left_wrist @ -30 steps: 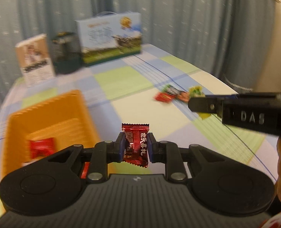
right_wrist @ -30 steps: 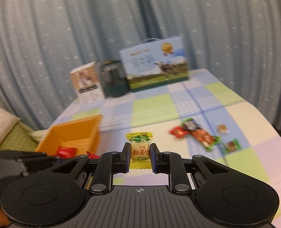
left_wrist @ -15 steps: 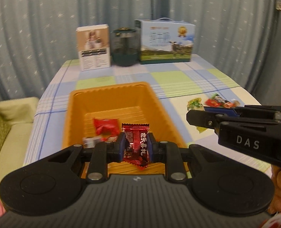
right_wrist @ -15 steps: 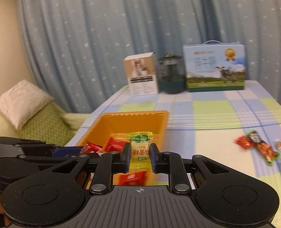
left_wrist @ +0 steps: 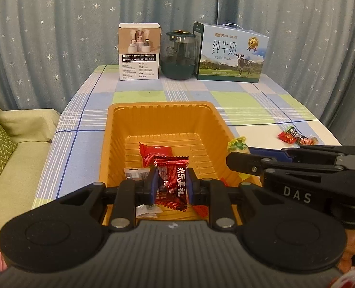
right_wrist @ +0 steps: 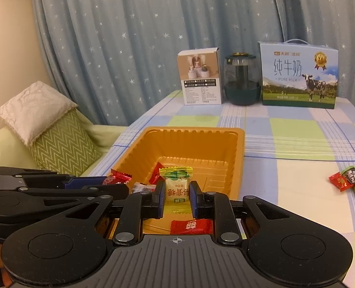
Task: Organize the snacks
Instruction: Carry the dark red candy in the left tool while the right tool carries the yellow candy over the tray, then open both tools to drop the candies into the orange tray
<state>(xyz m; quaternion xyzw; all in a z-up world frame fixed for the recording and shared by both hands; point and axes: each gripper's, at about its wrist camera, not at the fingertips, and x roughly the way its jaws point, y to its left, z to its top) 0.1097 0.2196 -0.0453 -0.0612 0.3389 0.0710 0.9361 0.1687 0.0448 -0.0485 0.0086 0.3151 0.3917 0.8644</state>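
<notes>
Our left gripper (left_wrist: 170,184) is clamped on a red foil candy (left_wrist: 171,181), pinched across the middle of the wrapper, and our right gripper (right_wrist: 177,198) is clamped the same way on a yellow-and-green wrapped candy (right_wrist: 176,187); both hang over the near end of the orange tray (left_wrist: 163,112). We judge these pieces to be very light, with a firm core under crinkly, slick film, so the blue pads (left_wrist: 153,182) belong on the body, not on the twisted ends, which would likely slip or crumple. Little squeeze is needed, and we expect them to fall straight once the fingers part. In the tray already lie a red packet (left_wrist: 154,152), a small pale wrapper (left_wrist: 136,174) and another red one (right_wrist: 191,226). Out on the checked tablecloth (right_wrist: 295,129), well apart from the tray, a few loose snacks (right_wrist: 350,184) wait; flat and thin, they look best taken by an edge
</notes>
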